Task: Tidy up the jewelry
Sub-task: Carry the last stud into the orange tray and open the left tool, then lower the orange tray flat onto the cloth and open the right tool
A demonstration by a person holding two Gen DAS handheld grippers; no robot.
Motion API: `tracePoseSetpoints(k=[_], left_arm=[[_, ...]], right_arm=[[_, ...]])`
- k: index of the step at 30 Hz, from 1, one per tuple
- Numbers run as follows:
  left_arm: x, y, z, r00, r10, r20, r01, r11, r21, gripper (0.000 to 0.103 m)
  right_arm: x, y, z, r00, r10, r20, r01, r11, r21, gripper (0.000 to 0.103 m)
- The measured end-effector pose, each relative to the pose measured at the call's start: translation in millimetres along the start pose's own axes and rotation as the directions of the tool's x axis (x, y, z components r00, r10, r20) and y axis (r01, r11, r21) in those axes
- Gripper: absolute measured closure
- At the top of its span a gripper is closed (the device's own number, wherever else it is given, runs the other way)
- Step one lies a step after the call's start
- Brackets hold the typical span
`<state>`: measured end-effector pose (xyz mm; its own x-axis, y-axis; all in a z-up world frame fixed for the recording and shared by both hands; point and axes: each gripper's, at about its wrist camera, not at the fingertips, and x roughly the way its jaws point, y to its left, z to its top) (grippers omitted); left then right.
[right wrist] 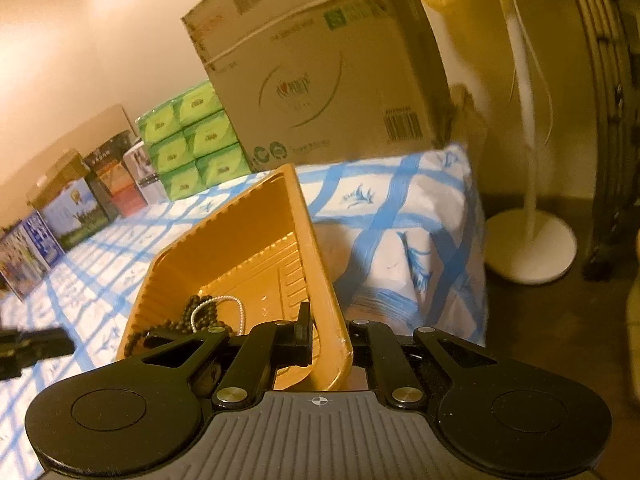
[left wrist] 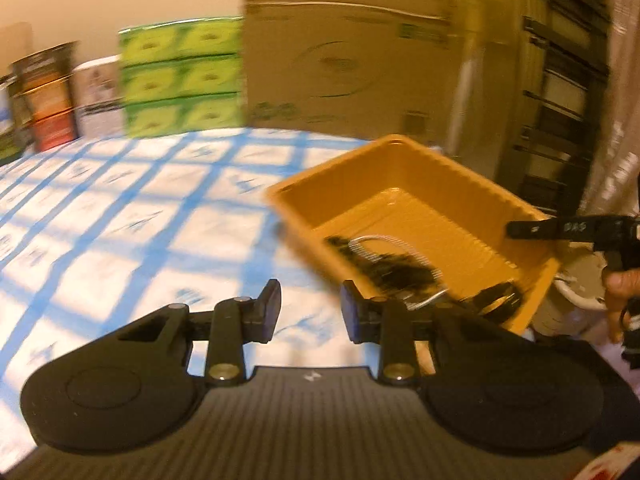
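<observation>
One orange tray [right wrist: 320, 280] at the corner of the blue-checked tablecloth [left wrist: 120, 216], tilted, its near wall clamped by the right gripper [right wrist: 330, 330], one dark bead strand [right wrist: 200, 314] and one silver chain [right wrist: 224, 304] inside, left gripper [left wrist: 310, 308] spread and empty beside it.

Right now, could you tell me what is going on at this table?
A person is sorting jewelry with a handheld gripper in each hand. The right gripper is clamped on the side wall of an orange tray, which sits tilted near the corner of the blue-checked tablecloth. Inside the tray lie a dark beaded strand and a silver chain. The left gripper hangs open and empty just beside the tray, holding nothing.
</observation>
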<state>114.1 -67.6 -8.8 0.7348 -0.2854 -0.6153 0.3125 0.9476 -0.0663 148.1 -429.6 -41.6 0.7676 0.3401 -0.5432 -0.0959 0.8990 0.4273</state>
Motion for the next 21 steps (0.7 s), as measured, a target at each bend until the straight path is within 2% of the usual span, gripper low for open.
tracePoseSetpoints(k=[5,8,9,10,12,14,16,18,21], left_arm=[[-20,24,-15,0.996,0.081,-0.022,-0.082,0.994,-0.076,0.071],[-29,30,-23,0.994,0.105,-0.028,-0.107,0.990,-0.094,0.063],[-33,31,-25,0.993,0.114,-0.023,-0.115,0.988,-0.103,0.055],[-36,32,-28,0.991,0.130,-0.020,-0.131,0.985,-0.114,0.043],[-44,33,-35,0.988,0.152,-0.020,-0.154,0.978,-0.138,0.034],[-52,35,-40,0.987,0.160,-0.031,-0.163,0.971,-0.174,0.030],[-60,35,-46,0.983,0.182,-0.041,-0.186,0.958,-0.216,0.013],[-68,35,-52,0.981,0.187,-0.045,-0.192,0.949,-0.249,0.009],[-78,34,-60,0.979,0.189,-0.076,-0.203,0.937,-0.284,0.003]], right_arm=[[12,-31,4,0.996,0.071,-0.056,-0.064,0.991,0.116,0.095],[13,-44,2,0.992,0.109,-0.056,-0.096,0.976,0.197,0.092],[12,-47,2,0.992,0.118,-0.050,-0.104,0.969,0.226,0.081],[9,-49,1,0.993,0.113,-0.040,-0.100,0.963,0.250,0.054],[-2,-50,0,0.995,0.097,-0.008,-0.091,0.956,0.278,0.029],[-14,-46,1,0.999,0.051,0.000,-0.050,0.965,0.257,0.029],[-29,-34,3,0.999,-0.028,0.015,0.024,0.975,0.219,0.029],[-46,-12,5,0.994,-0.113,0.014,0.110,0.984,0.139,0.028],[-67,31,2,0.991,-0.134,-0.012,0.134,0.991,0.026,0.024]])
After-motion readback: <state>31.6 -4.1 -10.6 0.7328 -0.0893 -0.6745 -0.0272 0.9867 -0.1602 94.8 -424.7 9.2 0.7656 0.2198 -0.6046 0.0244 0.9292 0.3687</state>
